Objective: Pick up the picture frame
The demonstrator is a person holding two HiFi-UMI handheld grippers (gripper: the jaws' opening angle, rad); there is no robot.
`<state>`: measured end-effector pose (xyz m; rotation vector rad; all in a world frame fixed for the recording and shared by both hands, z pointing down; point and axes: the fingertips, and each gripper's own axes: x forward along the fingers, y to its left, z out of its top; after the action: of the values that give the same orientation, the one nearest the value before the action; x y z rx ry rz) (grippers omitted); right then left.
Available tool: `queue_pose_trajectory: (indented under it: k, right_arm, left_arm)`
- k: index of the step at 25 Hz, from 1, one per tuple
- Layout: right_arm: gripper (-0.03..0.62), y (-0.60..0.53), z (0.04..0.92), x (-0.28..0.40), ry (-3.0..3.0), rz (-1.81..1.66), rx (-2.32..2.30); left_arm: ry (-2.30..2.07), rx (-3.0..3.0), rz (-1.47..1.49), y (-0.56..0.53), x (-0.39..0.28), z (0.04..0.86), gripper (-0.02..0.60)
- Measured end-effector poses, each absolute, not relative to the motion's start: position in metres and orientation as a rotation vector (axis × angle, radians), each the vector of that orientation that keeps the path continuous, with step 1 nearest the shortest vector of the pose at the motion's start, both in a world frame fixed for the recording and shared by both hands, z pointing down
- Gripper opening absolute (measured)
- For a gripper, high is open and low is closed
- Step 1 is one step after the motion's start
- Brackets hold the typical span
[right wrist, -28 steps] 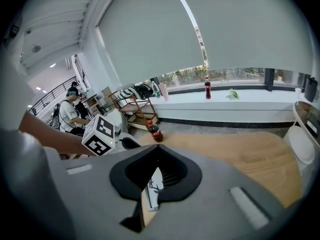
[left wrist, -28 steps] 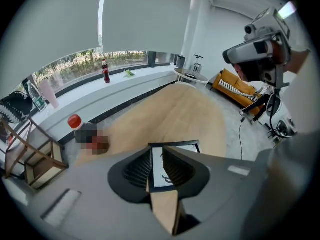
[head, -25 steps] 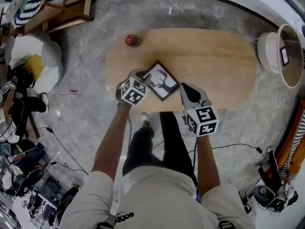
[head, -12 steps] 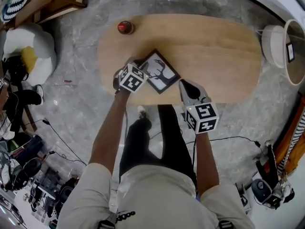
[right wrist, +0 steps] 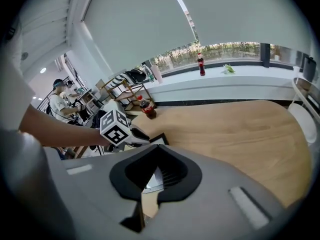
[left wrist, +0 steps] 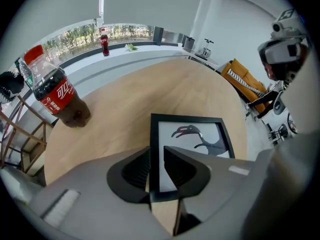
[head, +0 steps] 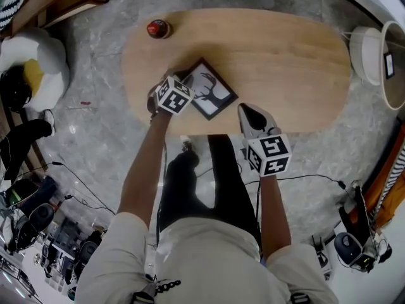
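Note:
The black picture frame with a deer print lies turned like a diamond on the left part of the oval wooden table. My left gripper is at its left edge. In the left gripper view the jaws are shut on the frame's near-left border, with my left gripper low over the wood. I cannot tell whether the frame is off the table. My right gripper hovers shut at the table's near edge, right of the frame, holding nothing. The right gripper faces the frame.
A cola bottle stands at the table's far left end and shows as the bottle in the left gripper view. White round baskets sit off the right end. A stuffed toy and a wooden chair are at left.
The left gripper has edged a little further onto the frame's left edge. The head view has shifted, so the table sits higher in the picture. The right gripper has hardly moved.

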<state>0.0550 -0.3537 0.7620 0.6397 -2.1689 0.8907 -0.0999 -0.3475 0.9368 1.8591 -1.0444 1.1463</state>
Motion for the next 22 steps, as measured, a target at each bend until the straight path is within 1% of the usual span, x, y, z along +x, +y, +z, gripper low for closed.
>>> queue_pose_trajectory:
  k: [22]
  right_arm:
    - [0.003, -0.359, 0.771, 0.058, -2.156, 0.948, 0.643]
  left_arm:
    - [-0.987, 1.804, 1.194, -0.348, -0.099, 0.957, 0.091]
